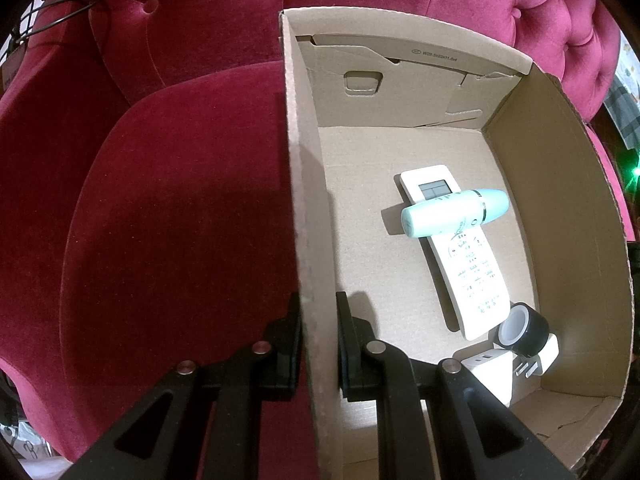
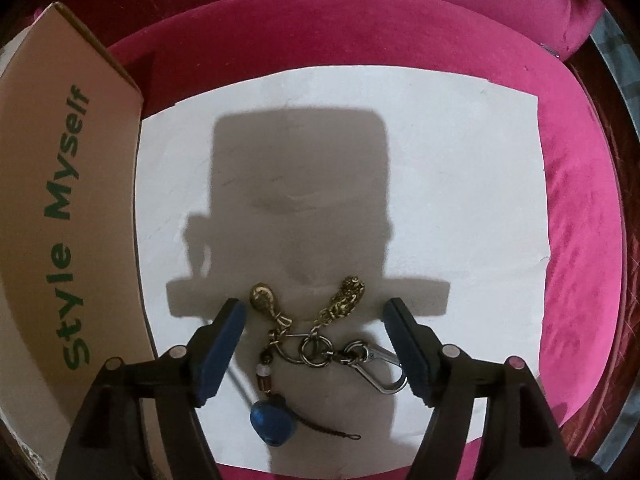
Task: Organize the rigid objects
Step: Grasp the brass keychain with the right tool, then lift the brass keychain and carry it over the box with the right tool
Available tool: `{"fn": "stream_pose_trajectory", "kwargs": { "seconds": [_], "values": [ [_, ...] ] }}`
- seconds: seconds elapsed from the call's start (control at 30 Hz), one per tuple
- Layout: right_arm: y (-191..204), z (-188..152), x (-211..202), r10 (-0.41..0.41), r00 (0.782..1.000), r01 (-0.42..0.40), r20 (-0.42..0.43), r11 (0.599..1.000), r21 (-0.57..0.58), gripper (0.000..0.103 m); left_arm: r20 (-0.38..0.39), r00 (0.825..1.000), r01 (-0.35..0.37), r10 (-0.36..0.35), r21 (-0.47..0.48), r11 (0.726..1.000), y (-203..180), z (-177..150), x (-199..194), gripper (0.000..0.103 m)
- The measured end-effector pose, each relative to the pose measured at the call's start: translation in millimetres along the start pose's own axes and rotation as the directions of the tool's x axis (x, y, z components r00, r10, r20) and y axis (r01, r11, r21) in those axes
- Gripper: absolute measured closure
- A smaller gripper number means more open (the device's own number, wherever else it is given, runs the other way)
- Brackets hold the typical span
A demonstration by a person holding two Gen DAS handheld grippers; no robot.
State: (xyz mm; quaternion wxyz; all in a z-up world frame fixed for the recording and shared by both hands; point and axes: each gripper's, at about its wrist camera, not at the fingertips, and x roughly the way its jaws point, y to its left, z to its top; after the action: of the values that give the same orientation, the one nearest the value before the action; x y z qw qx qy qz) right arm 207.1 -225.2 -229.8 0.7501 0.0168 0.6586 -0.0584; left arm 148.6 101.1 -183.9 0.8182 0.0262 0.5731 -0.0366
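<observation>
Crimson velvet armchair (image 1: 168, 208) carries the whole work area, and on its seat stands an open cardboard box (image 1: 560, 184), green lettering on its outer face in the right wrist view. Beside the box lies a white paper sheet (image 2: 460, 160), bearing the one item not yet stowed. Box contents, largest first: a white remote control (image 1: 472, 264) flat on the floor, a pale green bottle (image 1: 448, 214) lying across its upper part, a white plug adapter (image 1: 492, 364) at the near corner, and a black tape roll (image 1: 522, 326) resting against adapter and remote. The left gripper (image 1: 318, 340) straddles the near side wall, one finger outside and one inside; whether the pads actually pinch the cardboard cannot be told, though the gap is narrow. The right gripper (image 2: 314, 312) is spread wide, low over the keychain (image 2: 316, 348), fingers flanking it and holding nothing. Judged step: picking up the keychain for the box. Recommended: centre the closure on the ring cluster rather than the brass charms or the blue bead (image 2: 272, 420), lest loose parts swing or slip; close squarely against the paper, lift gently, and keep the box steady with the left.
</observation>
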Motion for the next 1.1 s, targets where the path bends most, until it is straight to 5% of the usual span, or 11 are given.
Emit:
{"fn": "stream_pose_trajectory", "kwargs": {
  "seconds": [0.07, 0.13, 0.2, 0.23, 1.1],
  "values": [
    [-2.9, 1.1, -2.6, 0.003, 1.000, -0.003, -0.001, 1.000, 0.000, 0.027, 0.000, 1.000, 0.000, 0.000, -0.001, 1.000, -0.1, 0.3, 0.0, 0.088],
    [-3.4, 1.0, -3.5, 0.006, 1.000, -0.006, 0.003, 1.000, 0.000, 0.041, 0.000, 1.000, 0.000, 0.000, 0.000, 1.000, -0.1, 0.2, 0.0, 0.088],
    [-6.6, 0.1, -10.5, 0.016, 1.000, -0.016, 0.007, 1.000, -0.005, 0.079, 0.000, 1.000, 0.000, 0.000, -0.001, 1.000, -0.1, 0.4, 0.0, 0.088],
    [-6.4, -0.9, -10.6, 0.009, 1.000, -0.009, 0.007, 1.000, -0.007, 0.085, 0.000, 1.000, -0.001, 0.001, 0.000, 1.000, -0.3, 0.3, 0.0, 0.088],
    [-20.3, -1.6, -90.8, 0.019, 0.995, -0.019, 0.095, 1.000, -0.008, 0.086, 0.000, 1.000, -0.002, 0.002, 0.002, 1.000, -1.2, 1.4, 0.4, 0.088]
  ]
}}
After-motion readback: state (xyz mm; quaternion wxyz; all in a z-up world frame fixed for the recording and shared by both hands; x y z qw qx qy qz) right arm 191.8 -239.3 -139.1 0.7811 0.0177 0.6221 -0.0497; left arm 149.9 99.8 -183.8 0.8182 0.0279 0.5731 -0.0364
